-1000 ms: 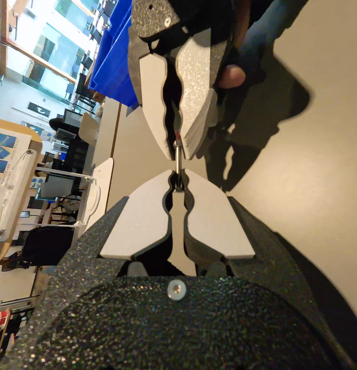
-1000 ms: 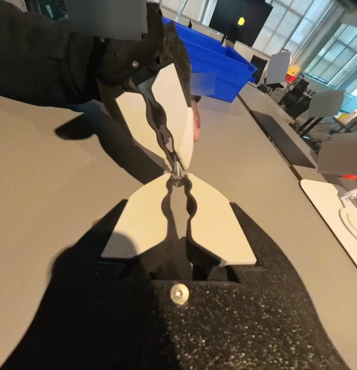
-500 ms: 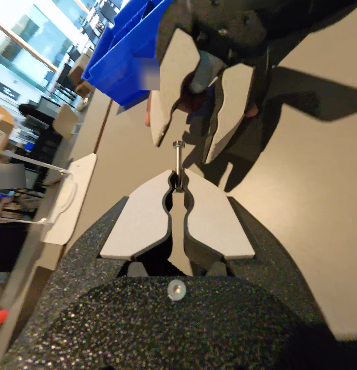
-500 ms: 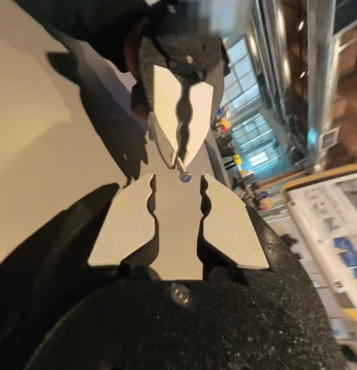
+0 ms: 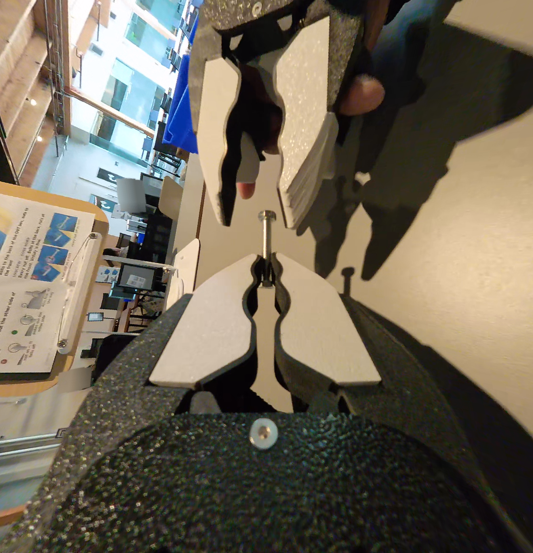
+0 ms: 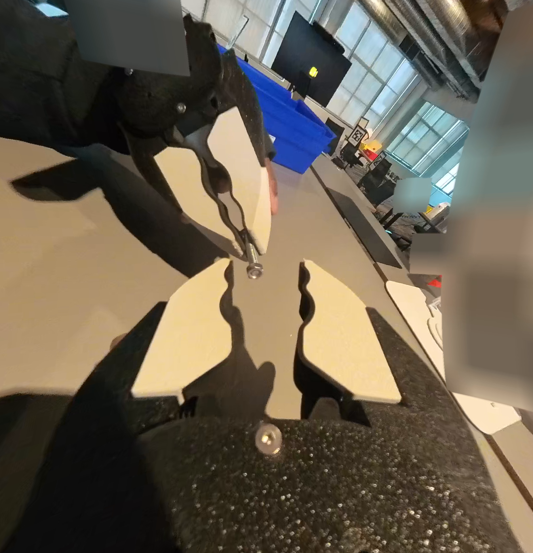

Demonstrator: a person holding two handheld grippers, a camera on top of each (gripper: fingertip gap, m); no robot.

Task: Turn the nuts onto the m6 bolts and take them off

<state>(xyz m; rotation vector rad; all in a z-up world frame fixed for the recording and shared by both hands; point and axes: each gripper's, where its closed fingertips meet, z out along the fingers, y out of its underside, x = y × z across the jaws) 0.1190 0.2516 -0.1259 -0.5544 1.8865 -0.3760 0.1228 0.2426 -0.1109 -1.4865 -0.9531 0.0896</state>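
Grey table [image 6: 50, 269], blue bins [image 6: 289, 125] at one o'clock, right gripper [image 6: 265, 269] spread wide and empty, left gripper [image 5: 266, 263] clamped on bolt [image 5: 266, 239] shank, bolt head toward twelve o'clock, between right gripper's tips, untouched.

silver hex-head bolt [image 5: 266, 239], threaded end pinched between closed fingertips, head free, above the tabletop

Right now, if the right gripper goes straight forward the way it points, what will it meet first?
Probably the head of the bolt, which sits just ahead between the open fingertips of the right gripper. The left gripper holds the bolt's other end just behind. Depth is hard to judge.
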